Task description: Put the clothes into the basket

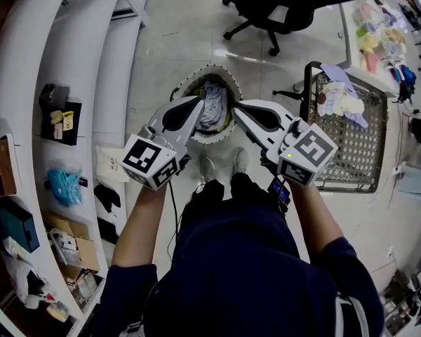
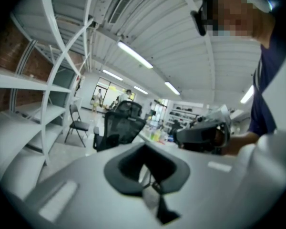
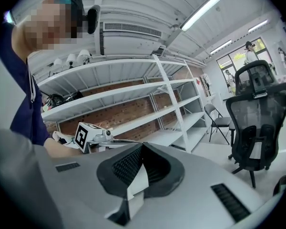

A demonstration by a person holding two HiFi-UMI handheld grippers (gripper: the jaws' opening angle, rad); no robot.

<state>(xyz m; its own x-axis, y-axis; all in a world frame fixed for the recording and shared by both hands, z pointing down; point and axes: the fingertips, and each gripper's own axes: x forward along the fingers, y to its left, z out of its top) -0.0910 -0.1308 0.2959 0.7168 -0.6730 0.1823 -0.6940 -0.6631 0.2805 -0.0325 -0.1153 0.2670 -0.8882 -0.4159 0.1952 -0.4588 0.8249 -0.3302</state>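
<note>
Left gripper (image 1: 198, 102): jaws closed together, nothing between them. Right gripper (image 1: 236, 108): same, jaws together and empty. Both are held out in front of the person, tips angled toward each other. Directly beneath the tips at frame centre, a round basket (image 1: 186, 84) stands on the floor (image 1: 168, 41). Blue-and-white bundled clothes (image 1: 212, 107) lie inside it. At the right of frame is a black wire basket (image 1: 354, 153) with loose clothes (image 1: 340, 98), purple, white and yellow, piled at its upper-left corner. White shelving (image 1: 84, 55) runs down the left edge. A black office chair (image 1: 274, 5) is at the top.
</note>
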